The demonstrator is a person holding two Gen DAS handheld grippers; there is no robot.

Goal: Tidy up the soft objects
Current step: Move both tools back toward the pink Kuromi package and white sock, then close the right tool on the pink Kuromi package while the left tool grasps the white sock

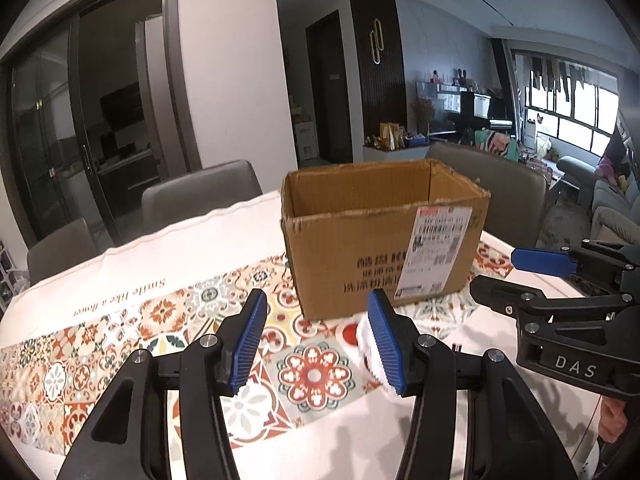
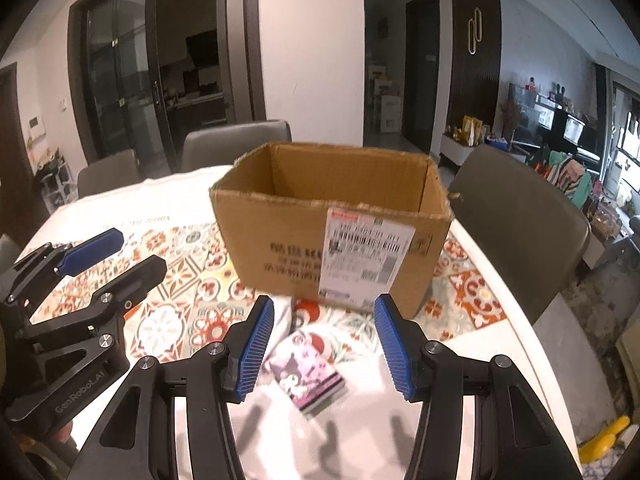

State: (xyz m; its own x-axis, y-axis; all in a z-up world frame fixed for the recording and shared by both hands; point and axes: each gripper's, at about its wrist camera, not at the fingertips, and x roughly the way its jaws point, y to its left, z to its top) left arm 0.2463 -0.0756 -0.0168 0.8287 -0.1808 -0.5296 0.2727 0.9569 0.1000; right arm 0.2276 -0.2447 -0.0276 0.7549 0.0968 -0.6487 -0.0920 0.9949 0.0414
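Only right gripper (image 2: 323, 346) (spread wide) reveals cartoon packet (image 2: 306, 376).

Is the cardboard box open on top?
Open: the cardboard box stands upright, no flaps over its top, inner walls visible.

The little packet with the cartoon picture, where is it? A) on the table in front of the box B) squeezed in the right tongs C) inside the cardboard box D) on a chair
A: the packet lies flat on the tablecloth in front of the cardboard box, below the open right tongs, which do not touch it.
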